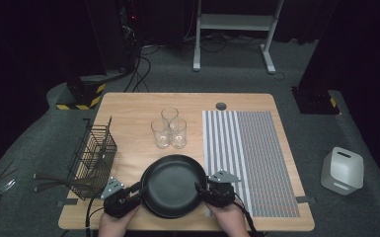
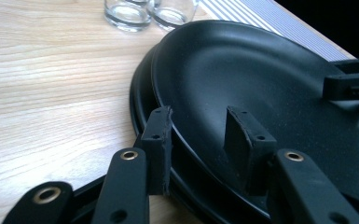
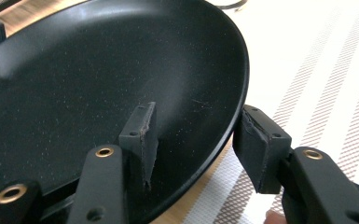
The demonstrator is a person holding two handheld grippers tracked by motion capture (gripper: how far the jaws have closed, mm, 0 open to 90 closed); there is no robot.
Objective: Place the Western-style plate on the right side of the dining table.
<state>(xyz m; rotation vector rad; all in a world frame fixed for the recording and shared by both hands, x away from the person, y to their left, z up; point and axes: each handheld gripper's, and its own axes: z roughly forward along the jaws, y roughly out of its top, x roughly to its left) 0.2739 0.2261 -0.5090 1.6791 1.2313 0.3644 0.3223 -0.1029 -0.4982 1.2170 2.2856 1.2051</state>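
Two black plates are stacked at the table's front middle; the top plate (image 1: 170,185) sits inside the lower plate (image 2: 137,93). My left gripper (image 1: 139,191) holds the top plate's left rim (image 2: 168,112), with one pad outside the edge and the other on the inner slope. My right gripper (image 1: 200,190) holds the plate's right rim (image 3: 235,116) the same way, its outer pad against the edge above the striped mat. A hand is behind each gripper at the table's front edge. The right gripper's jaw (image 2: 349,86) shows across the plate in the left gripper view.
Three clear glasses (image 1: 169,127) stand in a cluster just behind the plates. A black wire basket (image 1: 94,155) with long-handled utensils stands at the left edge. A striped mat (image 1: 249,158) covers the table's right part. A white container (image 1: 342,170) sits on the floor at the right.
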